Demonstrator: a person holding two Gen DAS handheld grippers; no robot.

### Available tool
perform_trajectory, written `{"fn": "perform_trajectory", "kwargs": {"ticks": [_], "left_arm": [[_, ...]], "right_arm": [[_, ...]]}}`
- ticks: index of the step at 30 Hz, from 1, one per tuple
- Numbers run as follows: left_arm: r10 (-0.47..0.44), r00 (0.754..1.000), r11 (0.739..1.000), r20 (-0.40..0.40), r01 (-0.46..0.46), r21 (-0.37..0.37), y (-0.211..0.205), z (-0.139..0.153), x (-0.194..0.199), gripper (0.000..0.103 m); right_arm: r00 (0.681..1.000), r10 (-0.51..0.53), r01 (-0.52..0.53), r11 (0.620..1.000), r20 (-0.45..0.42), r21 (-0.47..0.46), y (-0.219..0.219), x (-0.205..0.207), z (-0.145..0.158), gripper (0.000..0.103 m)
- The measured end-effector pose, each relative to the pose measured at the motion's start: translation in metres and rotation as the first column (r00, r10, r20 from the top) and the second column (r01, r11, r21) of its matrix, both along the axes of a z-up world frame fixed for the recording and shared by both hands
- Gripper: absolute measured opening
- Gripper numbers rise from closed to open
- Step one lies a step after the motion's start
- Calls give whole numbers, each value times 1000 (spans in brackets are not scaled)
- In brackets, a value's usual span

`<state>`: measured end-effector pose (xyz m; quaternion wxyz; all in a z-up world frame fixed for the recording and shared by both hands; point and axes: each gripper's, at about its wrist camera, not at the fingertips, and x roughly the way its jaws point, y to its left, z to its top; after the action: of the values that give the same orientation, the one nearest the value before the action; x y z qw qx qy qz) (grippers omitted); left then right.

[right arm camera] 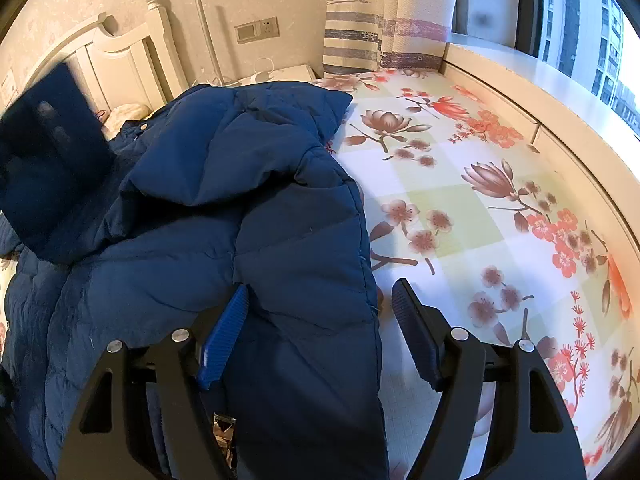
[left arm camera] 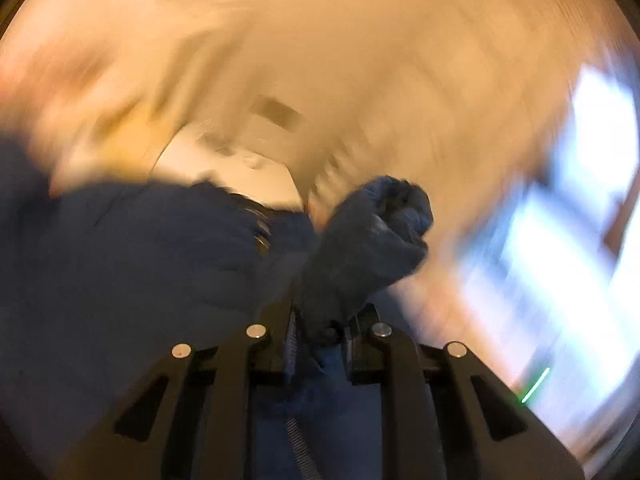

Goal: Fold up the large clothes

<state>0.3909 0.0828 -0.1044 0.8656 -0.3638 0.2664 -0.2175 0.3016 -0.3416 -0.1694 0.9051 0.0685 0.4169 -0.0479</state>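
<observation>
A large navy blue padded jacket lies rumpled on the floral bed sheet, partly folded over itself. My right gripper is open, with the jacket's right edge lying between its fingers; the blue pad of the left finger rests on the fabric. In the left wrist view my left gripper is shut on a bunch of the jacket's fabric, lifted in the air. That view is heavily blurred. A raised blue part of the jacket shows at the far left of the right wrist view.
A white headboard and a small white bedside table stand at the back. A striped curtain hangs by the window sill along the right side of the bed. A wall socket sits behind.
</observation>
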Motion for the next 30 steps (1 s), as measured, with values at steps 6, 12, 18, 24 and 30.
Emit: {"fn": "perform_trajectory", "kwargs": {"ticks": [6,12,18,24,30], "left_arm": [[153,954,976,-257,-186,-111,70,-65,-2,38],[122,972,992,-200,-114,52,47,-62,-13,77],[270,961,838,-53,-207,505,6,-28,-41,78],[403,873,635,276,-484,603,-4,5,-72,93],[237,965,742,112,-254,620,-8,-7,-38,101]], "right_arm": [[1000,0,0,1000,-1,-1,0,0,0,71],[1000,-2,2,1000,-1,-8,1,0,0,71],[1000,-3,3,1000,-2,-11,1,0,0,71],[1000,-2,2,1000,-2,-9,0,0,0,71],[1000,-3,3,1000,-2,-10,1,0,0,71]]}}
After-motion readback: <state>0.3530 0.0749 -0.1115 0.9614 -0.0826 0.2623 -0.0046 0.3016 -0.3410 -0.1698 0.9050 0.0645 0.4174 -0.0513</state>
